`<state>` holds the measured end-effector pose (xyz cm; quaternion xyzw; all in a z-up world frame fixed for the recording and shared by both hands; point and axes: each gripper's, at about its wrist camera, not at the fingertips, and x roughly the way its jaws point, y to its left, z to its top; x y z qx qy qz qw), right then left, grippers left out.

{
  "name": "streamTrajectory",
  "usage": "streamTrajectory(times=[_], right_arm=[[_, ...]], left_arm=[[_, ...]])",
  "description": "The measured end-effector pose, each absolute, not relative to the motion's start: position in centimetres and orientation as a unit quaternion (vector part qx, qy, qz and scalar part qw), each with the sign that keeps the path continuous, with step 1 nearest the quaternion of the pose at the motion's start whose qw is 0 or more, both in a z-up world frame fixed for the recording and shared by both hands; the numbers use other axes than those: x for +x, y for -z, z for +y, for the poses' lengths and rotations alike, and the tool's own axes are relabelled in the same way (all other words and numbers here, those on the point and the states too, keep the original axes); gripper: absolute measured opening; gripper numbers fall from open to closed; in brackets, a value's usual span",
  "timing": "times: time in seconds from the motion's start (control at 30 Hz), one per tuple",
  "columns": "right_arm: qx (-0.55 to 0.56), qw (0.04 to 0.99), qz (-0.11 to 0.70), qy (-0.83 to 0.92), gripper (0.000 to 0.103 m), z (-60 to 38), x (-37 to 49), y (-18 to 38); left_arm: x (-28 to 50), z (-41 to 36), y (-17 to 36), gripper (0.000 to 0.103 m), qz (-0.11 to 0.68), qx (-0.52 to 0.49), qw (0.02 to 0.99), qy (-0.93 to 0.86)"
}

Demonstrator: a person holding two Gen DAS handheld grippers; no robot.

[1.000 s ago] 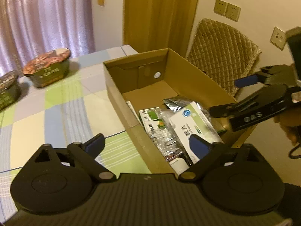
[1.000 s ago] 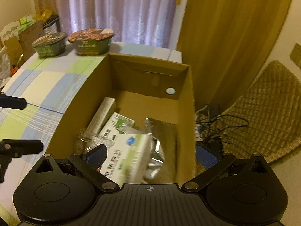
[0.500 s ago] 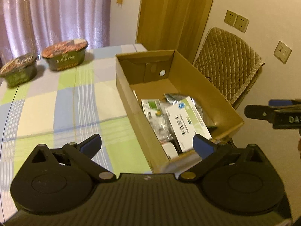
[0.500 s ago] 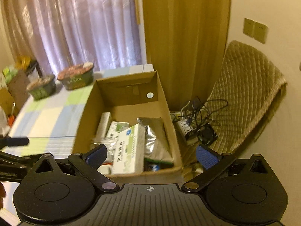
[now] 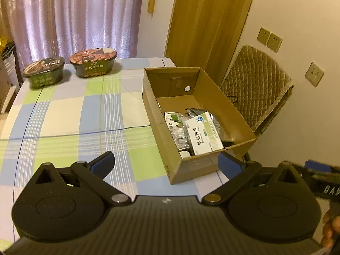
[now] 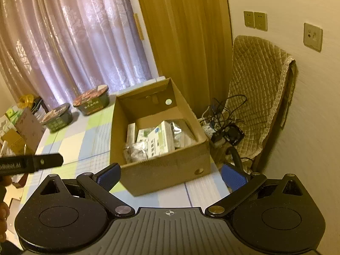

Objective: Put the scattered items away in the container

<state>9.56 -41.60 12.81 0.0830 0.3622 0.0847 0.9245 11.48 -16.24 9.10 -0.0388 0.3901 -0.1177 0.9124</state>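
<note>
Worktop (image 5: 70, 114), covered in a checked cloth, carries all items. Chair (image 5: 261, 89) with a quilted cover stands beside its far right corner, against the wall. Open cardboard box (image 5: 225, 106) sits on the worktop's right side, its near right corner at the edge. Two sealed noodle bowls (image 5: 93, 62) (image 5: 44, 72) stand side by side at the far left, well apart from the box. Inside the box: a white-and-green carton (image 5: 203, 136) lying on top, a silver foil pouch (image 5: 195, 111) behind it, clear blister packs (image 5: 179, 136) to its left. Left tool (image 5: 165, 162): fingers apart, holding nothing, above the worktop short of the box. Right tool (image 6: 170, 174): fingers apart, holding nothing, near the box's front wall.
</note>
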Motion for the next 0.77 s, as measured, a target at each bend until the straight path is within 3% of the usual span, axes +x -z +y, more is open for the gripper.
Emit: streamTrajectory(times=[0.4, 0.77], right_arm=[[0.009, 0.917, 0.383, -0.110, 0.103, -38.5, 7.4, -12.7], [0.004, 0.918, 0.381, -0.108, 0.103, -38.6, 7.1, -12.6]], left_arm=[[8.5, -15.9, -9.0, 0.102, 0.396, -0.060, 0.908, 0.120], [8.5, -16.2, -8.7, 0.102, 0.397, -0.056, 0.909, 0.112]])
